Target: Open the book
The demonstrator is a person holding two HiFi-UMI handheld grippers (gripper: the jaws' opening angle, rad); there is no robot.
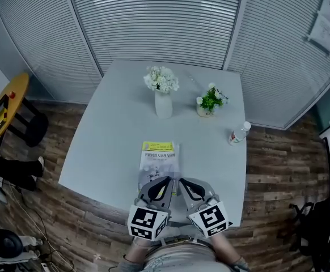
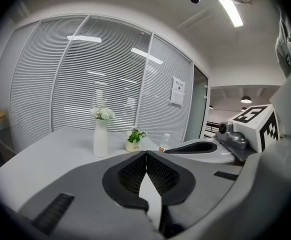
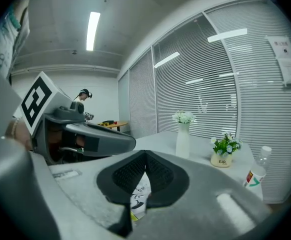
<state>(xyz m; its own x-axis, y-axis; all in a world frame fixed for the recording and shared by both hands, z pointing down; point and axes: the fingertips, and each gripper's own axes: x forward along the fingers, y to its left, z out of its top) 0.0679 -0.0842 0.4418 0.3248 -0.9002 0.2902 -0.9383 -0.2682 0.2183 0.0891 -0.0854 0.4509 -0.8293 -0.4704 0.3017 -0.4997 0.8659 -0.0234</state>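
Note:
A closed book (image 1: 160,158) with a yellow band across its white cover lies flat on the white table (image 1: 108,140), near the front edge. My left gripper (image 1: 167,180) and right gripper (image 1: 181,181) hover side by side just over the book's near edge, tips pointing away from me. Both are shut with nothing between the jaws. In the left gripper view the pads meet at the tip of the left gripper (image 2: 146,154). In the right gripper view the right gripper (image 3: 145,154) is likewise closed, and a strip of the book (image 3: 138,200) shows below its pads.
A white vase of white flowers (image 1: 163,95) and a small potted plant (image 1: 211,101) stand at the table's far side. A water bottle (image 1: 238,133) stands near the right edge. A yellow round side table (image 1: 7,102) stands on the floor at left.

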